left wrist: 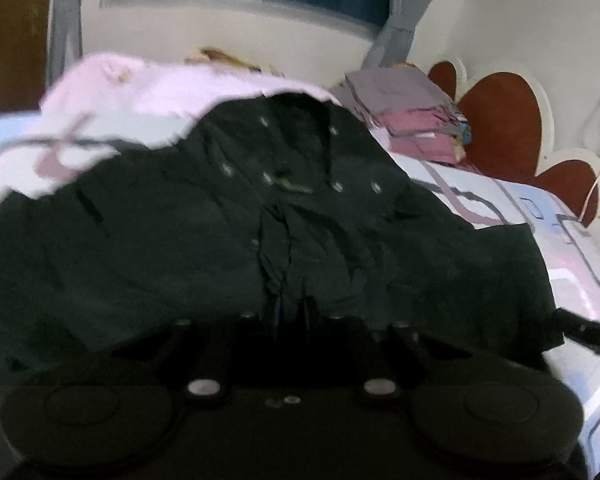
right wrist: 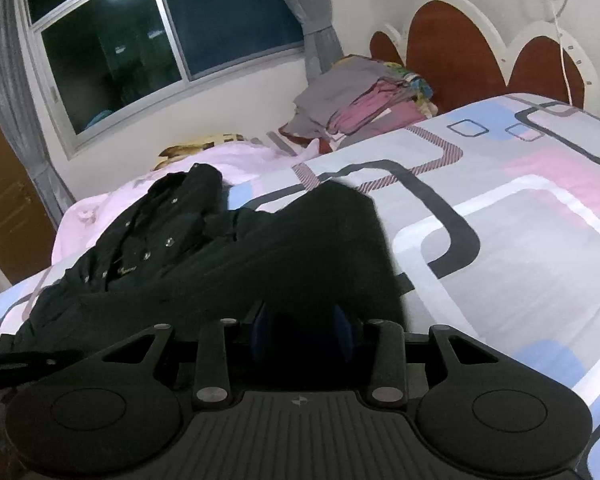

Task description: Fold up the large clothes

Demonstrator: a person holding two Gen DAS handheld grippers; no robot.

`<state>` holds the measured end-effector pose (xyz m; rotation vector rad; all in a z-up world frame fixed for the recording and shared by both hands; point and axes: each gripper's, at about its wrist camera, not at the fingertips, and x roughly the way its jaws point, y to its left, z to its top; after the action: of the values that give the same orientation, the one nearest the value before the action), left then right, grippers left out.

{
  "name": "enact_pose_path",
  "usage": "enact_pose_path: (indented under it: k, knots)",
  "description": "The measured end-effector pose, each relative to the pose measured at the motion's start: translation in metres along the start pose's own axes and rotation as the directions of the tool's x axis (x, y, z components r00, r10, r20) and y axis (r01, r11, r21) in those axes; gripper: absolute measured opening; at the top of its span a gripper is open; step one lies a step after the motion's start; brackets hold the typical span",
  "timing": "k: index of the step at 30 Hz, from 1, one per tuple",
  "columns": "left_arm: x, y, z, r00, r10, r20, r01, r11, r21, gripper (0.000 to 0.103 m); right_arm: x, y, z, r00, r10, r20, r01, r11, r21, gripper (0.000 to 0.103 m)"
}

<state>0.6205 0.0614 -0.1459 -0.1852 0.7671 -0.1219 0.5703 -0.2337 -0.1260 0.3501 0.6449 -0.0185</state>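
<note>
A large black jacket [left wrist: 260, 220] with metal snaps lies spread on the bed, its collar at the far end. In the left wrist view my left gripper [left wrist: 292, 312] is shut on a bunched fold of the jacket at its near edge. The right wrist view shows the same jacket [right wrist: 220, 264] stretching away to the left. My right gripper [right wrist: 303, 332] has its blue pads [right wrist: 342, 330] on either side of a thick wad of the black cloth, which fills the gap between them. The dark cloth hides both grippers' fingertips.
The bed sheet [right wrist: 500, 220] has a pattern of pink, blue and grey rectangles. A pale pink garment [right wrist: 240, 160] lies beyond the jacket. A pile of folded clothes [right wrist: 360, 104] sits by the red-brown headboard [right wrist: 448, 48]. A window [right wrist: 160, 32] and a wooden door [right wrist: 8, 200] stand behind.
</note>
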Motion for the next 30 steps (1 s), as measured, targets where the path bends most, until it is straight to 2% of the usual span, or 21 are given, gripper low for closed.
enact_pose_path:
  k: [4, 8, 16, 17, 18, 19, 20, 21, 22, 25, 29, 30]
  knots:
    - [-0.019, 0.023, -0.003, 0.999, 0.043, 0.026, -0.044, 0.999, 0.012, 0.010, 0.008, 0.005, -0.001, 1.000, 0.011, -0.017, -0.011, 1.000, -0.003, 0.038]
    - [-0.029, 0.046, -0.009, 0.997, 0.071, 0.019, -0.071, 0.997, -0.016, 0.010, 0.019, 0.015, -0.008, 0.999, 0.011, -0.047, -0.012, 0.999, -0.031, 0.038]
    - [-0.025, 0.056, -0.023, 0.997, 0.082, 0.003, -0.082, 0.996, -0.035, 0.011, 0.038, 0.008, -0.019, 0.992, -0.040, -0.119, 0.034, 0.998, -0.052, 0.038]
    - [-0.024, 0.056, -0.024, 0.996, 0.087, 0.001, -0.087, 0.996, -0.030, 0.017, 0.037, 0.006, -0.018, 0.992, -0.035, -0.120, 0.029, 0.998, -0.054, 0.038]
    - [-0.024, 0.056, -0.024, 0.994, 0.106, -0.002, -0.106, 0.994, -0.019, 0.030, 0.035, 0.004, -0.017, 0.993, -0.031, -0.114, 0.025, 0.998, -0.051, 0.038]
    - [-0.026, 0.054, -0.023, 0.989, 0.151, 0.004, -0.151, 0.989, -0.004, 0.037, 0.031, 0.001, -0.014, 0.995, -0.024, -0.100, 0.020, 0.999, -0.043, 0.038]
    - [-0.033, 0.052, -0.022, 0.980, 0.198, 0.037, -0.199, 0.980, 0.011, 0.051, 0.028, -0.002, -0.011, 0.996, -0.013, -0.085, 0.010, 0.999, -0.033, 0.038]
    - [-0.041, 0.049, -0.021, 0.970, 0.231, 0.075, -0.233, 0.972, 0.023, 0.057, 0.024, -0.003, -0.007, 0.998, -0.003, -0.066, 0.001, 1.000, -0.030, 0.038]
    - [-0.047, 0.045, -0.018, 0.965, 0.239, 0.109, -0.245, 0.969, 0.039, 0.057, 0.022, -0.002, -0.002, 0.999, 0.007, -0.047, -0.009, 0.999, -0.042, 0.038]
    - [-0.042, 0.024, -0.003, 0.975, 0.186, 0.125, -0.198, 0.976, 0.088, 0.055, 0.032, 0.014, 0.009, 0.998, 0.045, -0.037, -0.049, 0.993, -0.108, 0.038]
    - [-0.008, -0.009, 0.006, 0.991, 0.123, 0.054, -0.129, 0.984, 0.126, 0.052, 0.059, 0.038, 0.009, 0.991, 0.101, -0.088, -0.114, 0.979, -0.167, 0.037]
    - [0.000, -0.014, 0.004, 0.991, 0.127, 0.038, -0.131, 0.982, 0.138, 0.051, 0.066, 0.042, 0.006, 0.987, 0.112, -0.113, -0.131, 0.974, -0.184, 0.023]
